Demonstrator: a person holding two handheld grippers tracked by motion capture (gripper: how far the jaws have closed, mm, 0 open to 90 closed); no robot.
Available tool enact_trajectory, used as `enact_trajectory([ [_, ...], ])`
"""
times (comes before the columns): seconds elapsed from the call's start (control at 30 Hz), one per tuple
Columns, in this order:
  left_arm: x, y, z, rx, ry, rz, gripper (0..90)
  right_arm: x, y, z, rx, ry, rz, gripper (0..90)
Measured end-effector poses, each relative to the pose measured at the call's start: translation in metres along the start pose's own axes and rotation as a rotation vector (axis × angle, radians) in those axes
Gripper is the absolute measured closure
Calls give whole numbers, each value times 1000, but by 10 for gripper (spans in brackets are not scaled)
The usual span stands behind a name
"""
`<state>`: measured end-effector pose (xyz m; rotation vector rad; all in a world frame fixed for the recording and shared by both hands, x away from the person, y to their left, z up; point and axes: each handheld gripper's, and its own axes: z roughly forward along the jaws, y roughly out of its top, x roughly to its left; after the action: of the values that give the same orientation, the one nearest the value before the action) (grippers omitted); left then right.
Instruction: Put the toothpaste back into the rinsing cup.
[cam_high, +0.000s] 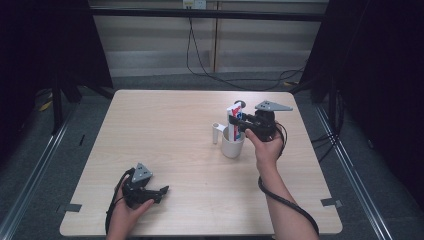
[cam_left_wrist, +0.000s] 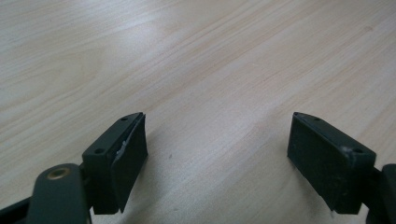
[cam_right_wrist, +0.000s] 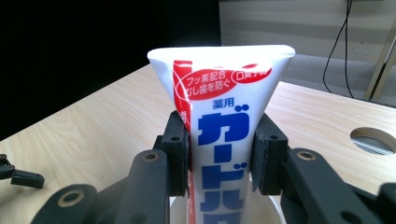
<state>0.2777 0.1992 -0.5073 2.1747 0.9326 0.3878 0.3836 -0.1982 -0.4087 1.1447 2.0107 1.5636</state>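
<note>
Item: toothpaste tube (cam_right_wrist: 223, 126), white with a red band and blue lettering. Position: upright, flat crimped end at the top, lower end inside the white cup (cam_high: 232, 143) right of the table's middle. Long axis: close to vertical, in line with the cup's mouth.

Right gripper (cam_high: 242, 124): closed on the toothpaste tube, one black pad on each side of its body, just above the cup's rim. It reaches the tube from the right, roughly level.

Left gripper (cam_high: 159, 192): jaws spread wide with nothing between them, resting low over bare wooden table (cam_left_wrist: 196, 60) near the front left edge, well apart from the cup.

Small white piece (cam_high: 216, 132): stands just left of the cup; I cannot tell what it is.

Judgement: the right hand is plainly the nearer; any travel of the tube would run along its vertical axis, straight through the cup's opening.
</note>
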Motion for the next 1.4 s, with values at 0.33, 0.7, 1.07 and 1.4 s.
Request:
enact_trajectory([
  [0.33, 0, 0, 0, 0, 0, 0, 197, 1, -5, 2, 14, -4, -5, 636],
  [0.7, 0, 0, 0, 0, 0, 0, 197, 3, -13, 5, 34, -19, -24, 635],
  [1.07, 0, 0, 0, 0, 0, 0, 197, 1, -19, 4, 32, -18, -22, 633],
  [1.4, 0, 0, 0, 0, -1, 1, 197, 1, -22, 5, 41, -23, -35, 632],
])
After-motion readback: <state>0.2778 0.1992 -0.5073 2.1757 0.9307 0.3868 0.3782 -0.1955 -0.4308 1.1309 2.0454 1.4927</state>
